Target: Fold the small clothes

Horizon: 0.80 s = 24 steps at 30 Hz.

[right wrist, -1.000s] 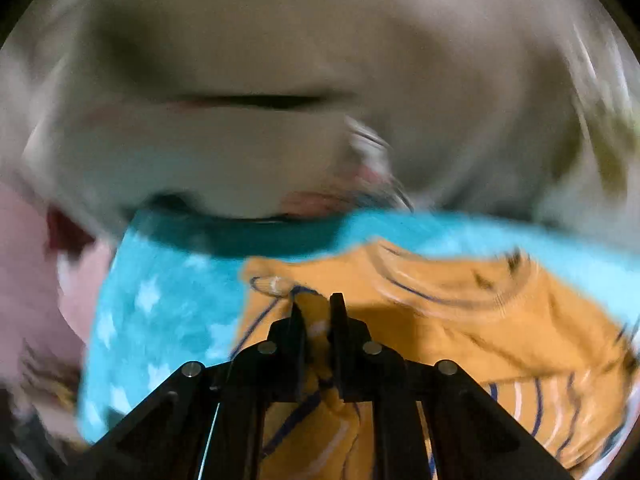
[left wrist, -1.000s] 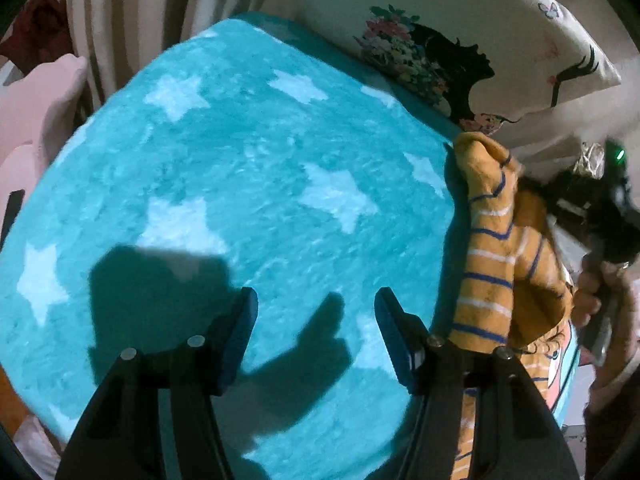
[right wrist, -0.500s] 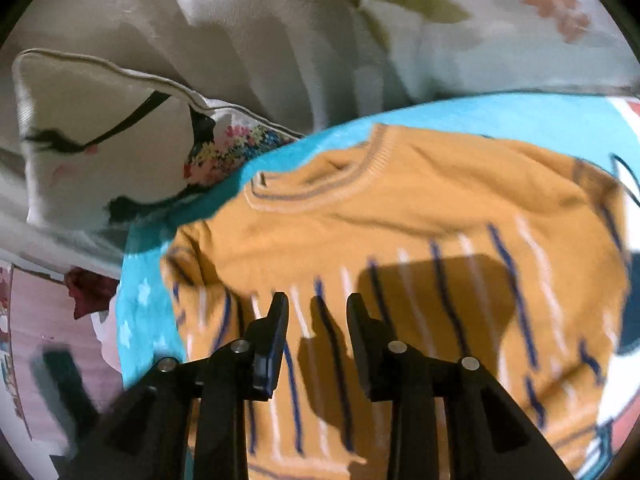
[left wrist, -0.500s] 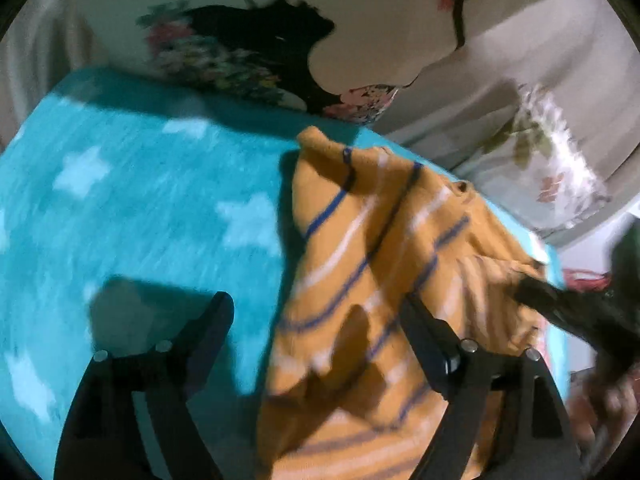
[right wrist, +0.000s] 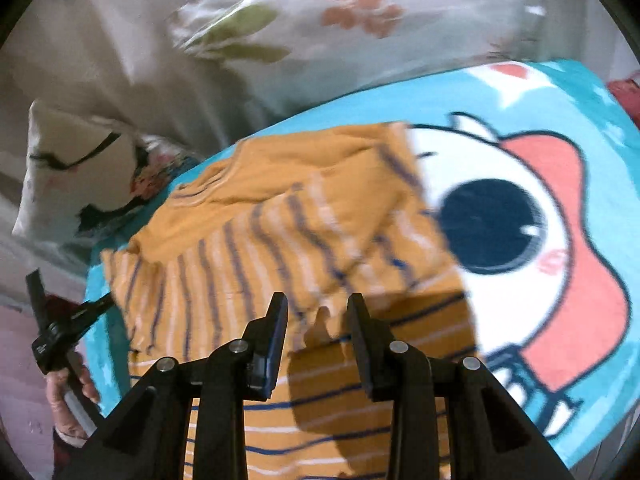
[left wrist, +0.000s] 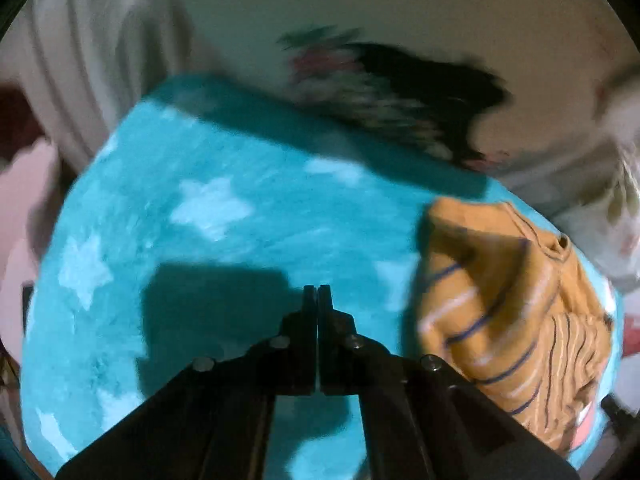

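Observation:
A small orange sweater with blue and white stripes (right wrist: 304, 240) lies partly folded on a turquoise blanket (right wrist: 600, 120). My right gripper (right wrist: 318, 308) is open and empty just above the sweater's lower part. In the left wrist view the sweater (left wrist: 512, 304) lies at the right, on the star-patterned turquoise blanket (left wrist: 224, 240). My left gripper (left wrist: 317, 292) is shut and empty above bare blanket, to the left of the sweater. It also shows in the right wrist view (right wrist: 60, 328), held by a hand at the left edge.
A white pillow with a black printed face (right wrist: 80, 160) lies behind the sweater and shows in the left wrist view (left wrist: 400, 80). Floral bedding (right wrist: 320, 20) lies at the back. The blanket has a large cartoon face (right wrist: 520, 232) to the right of the sweater.
My right gripper let go of the sweater, which now lies on the blanket, and has opened wider. My left gripper has shut and swung left, away from the sweater.

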### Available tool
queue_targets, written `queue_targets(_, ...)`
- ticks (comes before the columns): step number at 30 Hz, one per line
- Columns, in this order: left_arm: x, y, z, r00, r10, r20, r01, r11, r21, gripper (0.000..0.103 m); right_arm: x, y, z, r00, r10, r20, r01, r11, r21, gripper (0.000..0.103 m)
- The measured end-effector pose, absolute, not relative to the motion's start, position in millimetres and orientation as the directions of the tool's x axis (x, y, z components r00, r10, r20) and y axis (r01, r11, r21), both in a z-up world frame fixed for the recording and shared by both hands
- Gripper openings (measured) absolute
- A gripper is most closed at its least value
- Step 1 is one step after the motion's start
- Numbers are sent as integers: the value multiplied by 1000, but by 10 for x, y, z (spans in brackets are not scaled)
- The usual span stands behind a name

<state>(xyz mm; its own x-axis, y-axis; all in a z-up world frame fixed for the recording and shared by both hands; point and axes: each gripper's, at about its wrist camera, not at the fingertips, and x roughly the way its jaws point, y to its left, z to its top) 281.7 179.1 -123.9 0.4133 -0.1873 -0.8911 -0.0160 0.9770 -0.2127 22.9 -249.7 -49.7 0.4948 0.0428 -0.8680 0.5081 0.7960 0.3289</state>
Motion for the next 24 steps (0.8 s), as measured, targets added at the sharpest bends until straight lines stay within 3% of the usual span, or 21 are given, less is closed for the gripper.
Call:
queue_targets(3, 2755, 1906, -1149, 443, -234, -866, -5, 965, -263, 0, 92, -2642, -531, 471, 10, -882, 544, 784, 300, 34)
queue_targets(4, 2712, 1897, -1105, 454, -243, -857, 13, 964, -267, 5, 56, -2674, -541, 464, 1, -886, 552, 782, 290, 34)
queue_targets(6, 2630, 1838, -1048, 456, -259, -852, 53, 963, -264, 21, -5, -2716, -538, 456, -11, -890, 556, 784, 276, 34)
queue_targets(8, 2603, 1744, -996, 468, -254, -846, 72, 966, -250, 48, -7, -2736, -512, 458, -26, -889, 562, 783, 267, 34)
queue_targets(13, 2430, 1668, -901, 492, -215, -844, 61, 975, -212, 48, 323, -2420, -362, 503, 40, -863, 468, 827, 311, 34)
queue_targets(20, 1995, 2143, -907, 484, -187, -855, -26, 974, -227, 54, 1226, -796, -156, 476, 421, -772, -30, 885, 465, 34)
queue_targets(22, 1893, 2322, -958, 470, -176, -865, -67, 970, -234, 54, 1424, -408, -175, 455, 407, -792, -111, 908, 403, 38)
queue_targets(24, 1815, 2472, -995, 463, -172, -870, -100, 965, -244, 54, 1686, -76, -343, 441, 216, -871, -105, 976, 189, 39)
